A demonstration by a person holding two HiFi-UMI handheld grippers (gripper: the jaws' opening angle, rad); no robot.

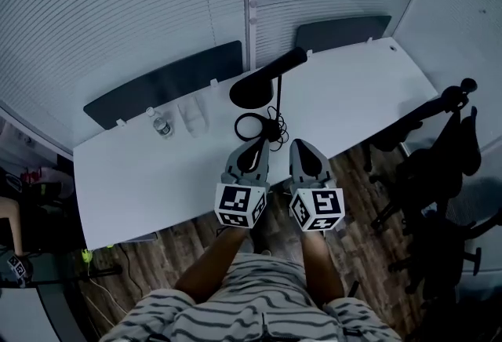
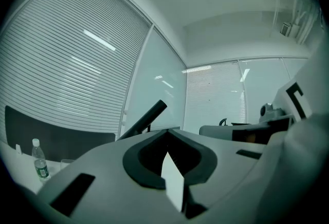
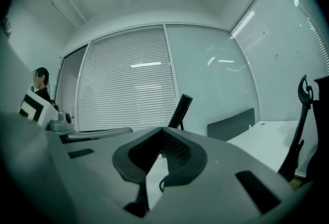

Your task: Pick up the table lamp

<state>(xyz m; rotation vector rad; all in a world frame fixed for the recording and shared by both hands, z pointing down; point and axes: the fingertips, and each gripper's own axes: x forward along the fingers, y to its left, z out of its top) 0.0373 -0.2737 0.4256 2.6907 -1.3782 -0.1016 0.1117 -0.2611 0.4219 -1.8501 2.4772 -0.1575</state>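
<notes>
The black table lamp [image 1: 252,89] stands on the white table [image 1: 157,176], its round base near the middle and its arm slanting up to the right. Its black cable [image 1: 255,129] lies coiled in front of the base. My left gripper [image 1: 257,147] is just short of the coil, over the table's front edge, with its jaws shut and nothing between them. My right gripper [image 1: 303,147] is beside it, also shut and empty. In the left gripper view the lamp arm [image 2: 146,119] rises beyond the closed jaw tips [image 2: 166,131]. In the right gripper view the lamp arm [image 3: 180,110] shows above the gripper [image 3: 162,129].
A water bottle [image 1: 161,125] and a clear cup [image 1: 193,118] stand on the table left of the lamp. Dark screens [image 1: 165,83] line the table's far edge. Black office chairs [image 1: 439,176] stand at the right. A person [image 3: 41,84] is far off to the left.
</notes>
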